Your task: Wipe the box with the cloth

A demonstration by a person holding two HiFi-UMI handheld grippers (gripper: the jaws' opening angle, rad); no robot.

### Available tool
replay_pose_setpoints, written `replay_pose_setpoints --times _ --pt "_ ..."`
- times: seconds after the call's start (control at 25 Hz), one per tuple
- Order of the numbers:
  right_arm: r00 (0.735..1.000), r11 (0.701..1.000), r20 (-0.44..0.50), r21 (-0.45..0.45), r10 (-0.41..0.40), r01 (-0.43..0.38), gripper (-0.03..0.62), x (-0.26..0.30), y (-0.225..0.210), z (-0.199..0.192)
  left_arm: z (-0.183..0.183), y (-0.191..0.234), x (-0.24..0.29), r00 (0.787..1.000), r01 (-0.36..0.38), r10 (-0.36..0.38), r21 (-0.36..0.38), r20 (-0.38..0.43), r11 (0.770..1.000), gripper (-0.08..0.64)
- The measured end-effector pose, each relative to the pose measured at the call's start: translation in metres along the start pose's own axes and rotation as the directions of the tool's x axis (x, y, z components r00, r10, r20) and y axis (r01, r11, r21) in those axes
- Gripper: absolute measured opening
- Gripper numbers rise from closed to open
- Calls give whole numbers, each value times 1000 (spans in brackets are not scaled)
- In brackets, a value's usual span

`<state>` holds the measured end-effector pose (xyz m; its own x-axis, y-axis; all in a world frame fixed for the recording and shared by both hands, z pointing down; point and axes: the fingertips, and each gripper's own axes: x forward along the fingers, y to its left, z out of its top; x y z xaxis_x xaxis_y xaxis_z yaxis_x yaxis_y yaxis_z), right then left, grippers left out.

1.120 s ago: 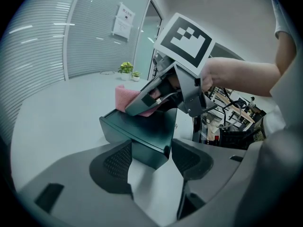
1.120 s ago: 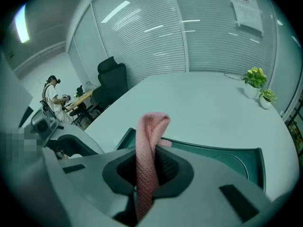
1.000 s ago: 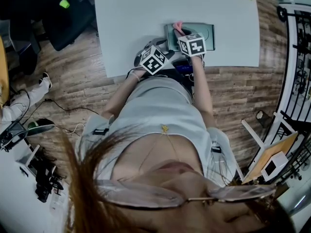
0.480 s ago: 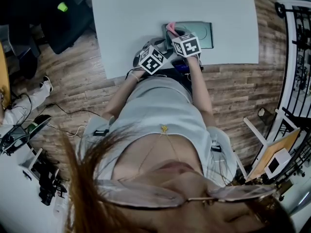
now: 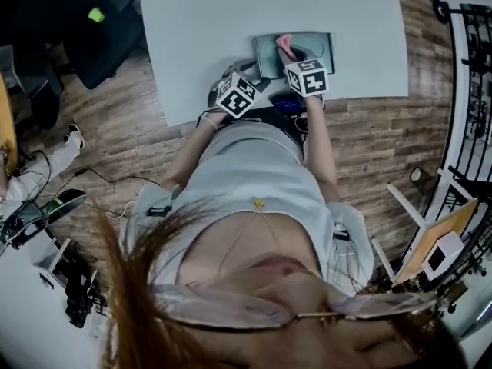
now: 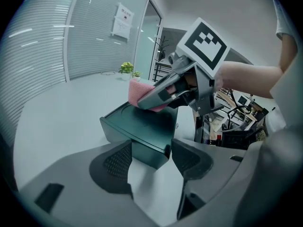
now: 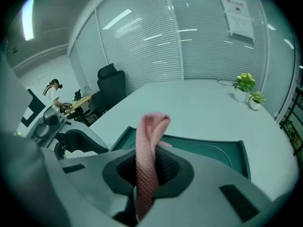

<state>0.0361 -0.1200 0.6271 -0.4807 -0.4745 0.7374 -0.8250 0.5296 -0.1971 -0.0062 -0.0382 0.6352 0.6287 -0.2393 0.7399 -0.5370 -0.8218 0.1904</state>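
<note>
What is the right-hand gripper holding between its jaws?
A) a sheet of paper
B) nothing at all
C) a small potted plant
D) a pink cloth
D: the right gripper view shows the right gripper shut on a pink cloth, whose folded end stands up above the dark green box.

The wall notice (image 7: 236, 20) carries print too small to read.
</note>
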Motion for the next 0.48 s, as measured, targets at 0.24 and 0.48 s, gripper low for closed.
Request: replay_pose_setpoints --times 0.24,0.48 --pt "991 988 20 79 -133 131 38 -33 -52 -15 0 2 -1 1000 -2 2 -5 0 1000 261" --pt "958 953 -17 92 -288 288 38 -58 -101 -34 -1 2 -2 1000 -7 7 -11 -1 1000 259"
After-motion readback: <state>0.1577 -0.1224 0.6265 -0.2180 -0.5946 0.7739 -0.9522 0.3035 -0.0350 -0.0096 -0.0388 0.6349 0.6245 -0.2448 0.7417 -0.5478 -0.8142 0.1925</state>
